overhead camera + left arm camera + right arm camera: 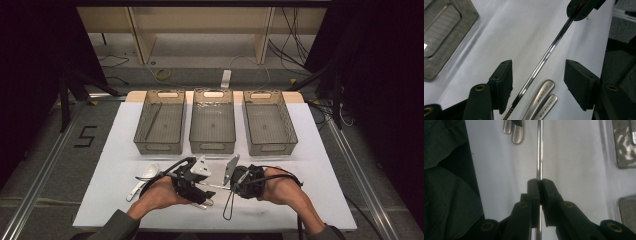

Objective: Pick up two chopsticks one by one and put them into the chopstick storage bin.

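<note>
Right claw (539, 186) clamps a steel rod (539, 150); left claw (537, 75) gapes around it.

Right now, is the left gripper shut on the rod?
No, open. In the left gripper view the rod passes between its spread jaws, untouched. The right gripper clamps it.

Overhead light fell brightest on white table cover (310, 165) at frame centre in high view; surroundings sank to near black at left and right edges. Soft shadows sat beneath three mesh baskets (212, 122). Left gripper view was sharp mid-frame, with bright streak along steel rod (541, 65); near jaws soft. Right gripper view ran dim and grainy, glare on basket wall (624, 147) at upper right.
</note>
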A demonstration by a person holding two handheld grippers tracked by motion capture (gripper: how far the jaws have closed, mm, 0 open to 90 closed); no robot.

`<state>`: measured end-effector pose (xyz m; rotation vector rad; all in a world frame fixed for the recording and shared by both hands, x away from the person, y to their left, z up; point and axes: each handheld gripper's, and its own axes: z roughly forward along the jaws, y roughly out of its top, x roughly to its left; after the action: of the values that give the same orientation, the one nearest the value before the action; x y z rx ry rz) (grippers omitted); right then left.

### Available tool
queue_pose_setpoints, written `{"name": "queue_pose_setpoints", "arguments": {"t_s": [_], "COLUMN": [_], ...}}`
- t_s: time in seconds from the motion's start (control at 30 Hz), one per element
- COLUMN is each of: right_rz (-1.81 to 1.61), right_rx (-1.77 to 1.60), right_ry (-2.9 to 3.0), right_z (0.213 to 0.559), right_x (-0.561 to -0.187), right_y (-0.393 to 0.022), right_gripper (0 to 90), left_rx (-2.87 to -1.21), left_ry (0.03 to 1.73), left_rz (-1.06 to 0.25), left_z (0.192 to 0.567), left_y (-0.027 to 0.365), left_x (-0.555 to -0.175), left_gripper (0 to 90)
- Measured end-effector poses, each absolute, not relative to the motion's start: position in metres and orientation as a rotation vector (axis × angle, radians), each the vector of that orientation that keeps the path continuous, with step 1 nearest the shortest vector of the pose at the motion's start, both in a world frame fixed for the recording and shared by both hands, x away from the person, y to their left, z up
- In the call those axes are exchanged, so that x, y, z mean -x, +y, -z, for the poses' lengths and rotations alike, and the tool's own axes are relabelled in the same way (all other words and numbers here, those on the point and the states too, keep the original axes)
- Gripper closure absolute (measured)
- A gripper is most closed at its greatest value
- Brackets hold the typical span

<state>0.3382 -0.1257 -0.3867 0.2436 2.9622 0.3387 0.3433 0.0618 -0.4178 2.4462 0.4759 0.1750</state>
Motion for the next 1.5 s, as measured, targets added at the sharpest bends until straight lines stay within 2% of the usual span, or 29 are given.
{"name": "queue_pose_setpoints", "arguments": {"t_s": [0.2, 0.57, 0.77, 0.97, 1.0, 1.07, 1.13, 1.27, 1.5], "right_rz": [-0.33, -0.325, -0.322, -0.384, -0.406, -0.482, -0.53, -0.646, -0.865], "right_rx": [-0.229, -0.195, -0.148, -0.149, -0.155, -0.252, -0.32, -0.447, -0.647], "right_ry": [2.965, 2.983, 2.989, 2.972, 2.956, 2.963, 2.952, 2.877, 2.717], "right_z": [0.388, 0.388, 0.39, 0.387, 0.385, 0.383, 0.382, 0.377, 0.378], "right_x": [-0.337, -0.334, -0.334, -0.338, -0.342, -0.348, -0.349, -0.353, -0.358], "right_y": [-0.124, -0.122, -0.122, -0.13, -0.133, -0.139, -0.143, -0.149, -0.163], "right_gripper": [86.1, 86.1, 85.8, 80.9, 87.0, 80.3, 67.7, 51.9, 36.3], "left_rx": [-2.472, -2.517, -2.529, -2.536, -2.541, -2.536, -2.524, -2.489, -2.425], "left_ry": [0.445, 0.415, 0.337, 0.264, 0.275, 0.303, 0.345, 0.421, 0.56], "left_rz": [-0.164, -0.167, -0.153, -0.045, -0.056, -0.059, -0.075, -0.108, -0.177], "left_z": [0.42, 0.423, 0.423, 0.425, 0.425, 0.425, 0.423, 0.419, 0.412], "left_y": [0.06, 0.06, 0.061, 0.059, 0.059, 0.063, 0.068, 0.078, 0.098], "left_x": [-0.342, -0.342, -0.339, -0.334, -0.334, -0.338, -0.342, -0.349, -0.36], "left_gripper": [49.1, 69.3, 75.5, 84.7, 85.7, 85.9, 86.0, 86.0, 86.0]}}
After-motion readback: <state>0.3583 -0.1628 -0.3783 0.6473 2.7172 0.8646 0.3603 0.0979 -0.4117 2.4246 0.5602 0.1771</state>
